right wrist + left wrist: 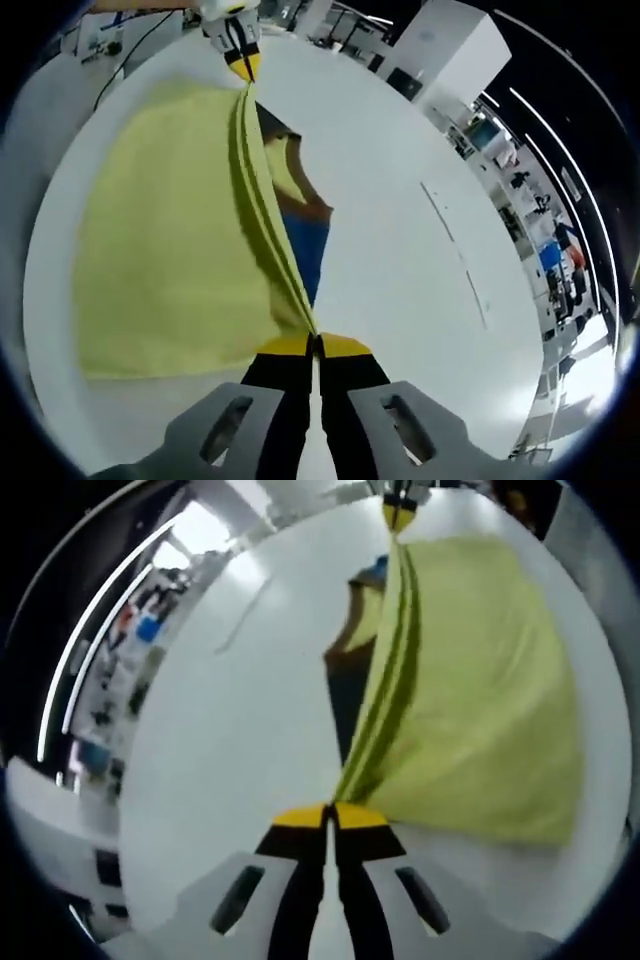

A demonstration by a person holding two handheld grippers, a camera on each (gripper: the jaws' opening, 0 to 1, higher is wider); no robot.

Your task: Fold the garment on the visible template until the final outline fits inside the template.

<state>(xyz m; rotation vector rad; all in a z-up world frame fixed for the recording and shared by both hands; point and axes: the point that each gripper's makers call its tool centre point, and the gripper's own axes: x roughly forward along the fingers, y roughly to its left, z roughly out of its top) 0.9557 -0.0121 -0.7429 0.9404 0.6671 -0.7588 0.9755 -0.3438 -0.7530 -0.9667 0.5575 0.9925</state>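
In the left gripper view the left gripper [331,818] is clamped on the yellow garment [480,710], stretched toward twelve o'clock; in the right gripper view the right gripper [314,346] pinches its opposite end, blue template [306,250] at one o'clock, fold seemingly mid-way

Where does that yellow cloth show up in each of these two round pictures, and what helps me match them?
Left gripper view: the yellow garment fills the right half, its gathered edge running from the left gripper up to the right gripper at top.
Right gripper view: it fills the left half, its edge stretched from the right gripper up to the left gripper.
Shared landmark: the dark blue template peeking out beside the taut edge on the white table.
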